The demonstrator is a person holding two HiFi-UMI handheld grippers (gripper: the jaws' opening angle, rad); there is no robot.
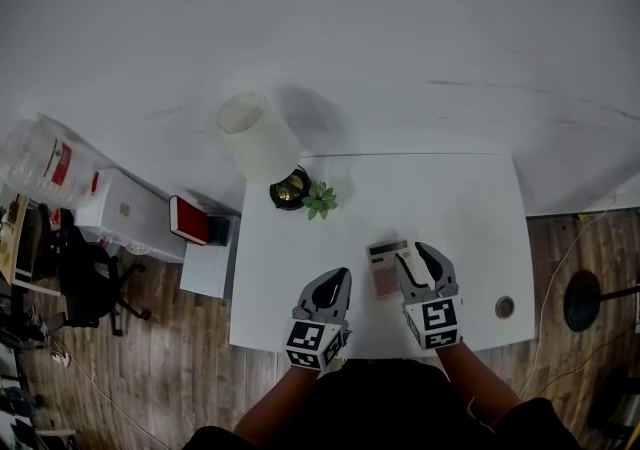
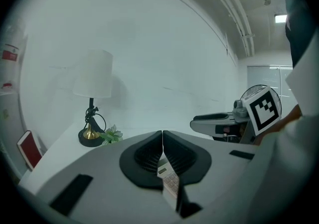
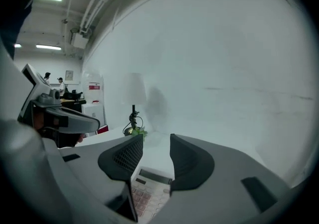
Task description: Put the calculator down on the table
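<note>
A white tabletop [image 1: 460, 208] against a pale wall [image 1: 400, 18] carries a lamp [image 1: 258, 138] and the calculator [image 1: 384, 270]. The left gripper [image 1: 337, 278] has its fingers [image 2: 144, 156] together. The right gripper [image 1: 416, 254] holds its own half apart above the calculator, apparently not touching it.

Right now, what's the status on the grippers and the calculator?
Left gripper shut, right gripper open. Calculator flat on table, below right jaws, not gripped. Lamp, plant at far corner, not in the way.

Head view: high overhead, facing steeply down on the table [image 1: 460, 203]. Gripper views: low over that table, facing the far wall [image 2: 164, 54]; both share the lamp [image 2: 93, 76], probably the plant [image 2: 111, 135].
</note>
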